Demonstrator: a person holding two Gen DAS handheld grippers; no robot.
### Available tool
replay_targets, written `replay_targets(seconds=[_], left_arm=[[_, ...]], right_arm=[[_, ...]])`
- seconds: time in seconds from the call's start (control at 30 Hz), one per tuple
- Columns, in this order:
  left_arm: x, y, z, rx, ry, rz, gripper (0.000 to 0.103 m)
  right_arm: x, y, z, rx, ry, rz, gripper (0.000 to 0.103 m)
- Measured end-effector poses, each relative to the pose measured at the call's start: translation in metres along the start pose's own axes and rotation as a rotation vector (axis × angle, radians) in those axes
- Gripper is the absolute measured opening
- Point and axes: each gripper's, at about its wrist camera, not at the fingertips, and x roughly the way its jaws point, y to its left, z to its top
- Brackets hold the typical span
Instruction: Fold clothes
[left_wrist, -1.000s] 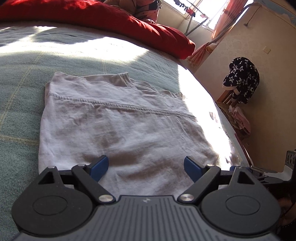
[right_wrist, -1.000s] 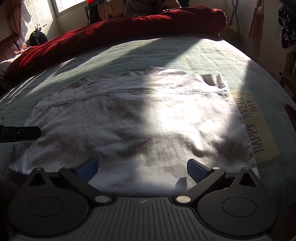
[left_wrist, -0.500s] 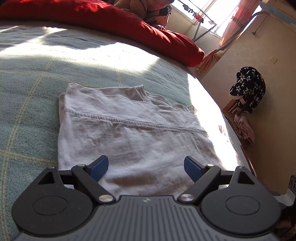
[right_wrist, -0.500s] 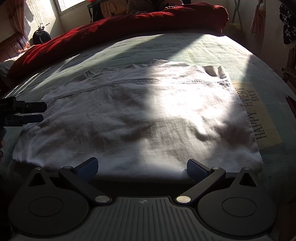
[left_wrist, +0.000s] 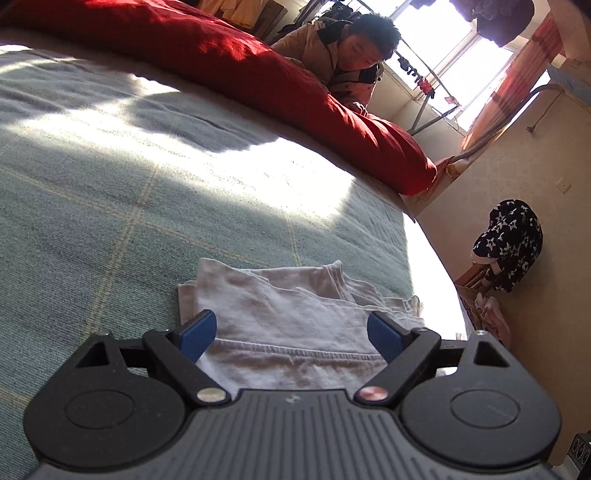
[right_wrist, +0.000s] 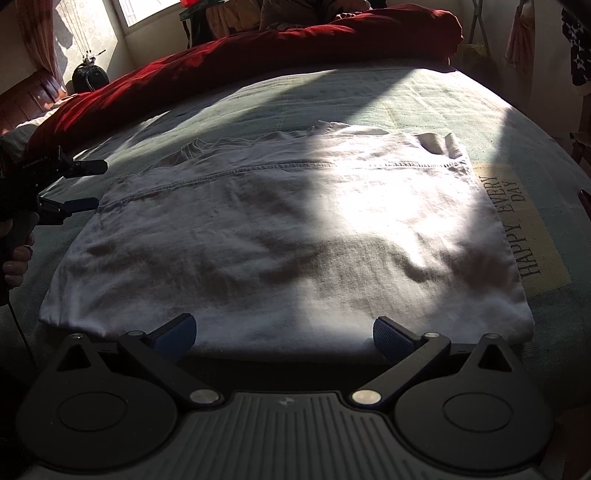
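A white T-shirt (right_wrist: 288, 236) lies folded flat on the green bedspread (right_wrist: 406, 99), its hem seam running across the far part and the collar beyond it. My right gripper (right_wrist: 283, 334) is open at the shirt's near edge, with nothing between its blue pads. My left gripper (left_wrist: 291, 332) is open too, low over the shirt's (left_wrist: 295, 314) far left corner near the collar. In the right wrist view that left gripper (right_wrist: 86, 184) shows at the shirt's left edge, its jaws apart and empty, held by a hand (right_wrist: 14, 262).
A red duvet (left_wrist: 229, 70) is bunched along the far side of the bed, with a person (left_wrist: 343, 59) behind it. A "HAPPY EVERY DAY" print (right_wrist: 517, 229) lies right of the shirt. A star-patterned garment (left_wrist: 511, 240) hangs by the wall past the bed's edge.
My left gripper has moved forward along the shirt's left side toward the collar end. My right gripper has drawn back slightly to the near edge. Both stay open.
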Motion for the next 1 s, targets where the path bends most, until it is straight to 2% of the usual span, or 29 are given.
replay_targets(seconds=[0.2, 0.37, 0.47, 0.67, 0.8, 1.0], left_arm=[[0.000, 0.006, 0.002, -0.026, -0.022, -0.026, 0.089], [-0.027, 0.008, 0.003, -0.053, -0.059, -0.049, 0.089], [-0.040, 0.012, -0.002, -0.062, -0.025, -0.093, 0.090], [-0.050, 0.038, -0.033, -0.169, 0.048, -0.147, 0.090], [-0.044, 0.049, -0.048, -0.210, 0.089, -0.217, 0.090], [-0.018, 0.051, -0.030, -0.221, 0.116, -0.237, 0.094]], right_arm=[[0.001, 0.004, 0.001, -0.003, 0.005, 0.005, 0.103], [-0.003, 0.006, 0.002, 0.000, -0.005, 0.011, 0.103], [-0.004, 0.008, 0.003, -0.001, -0.008, 0.017, 0.103], [-0.001, 0.016, 0.000, -0.031, 0.007, 0.013, 0.103], [0.003, 0.020, 0.000, -0.038, 0.018, 0.019, 0.103], [0.008, 0.028, 0.003, -0.076, 0.028, -0.016, 0.103]])
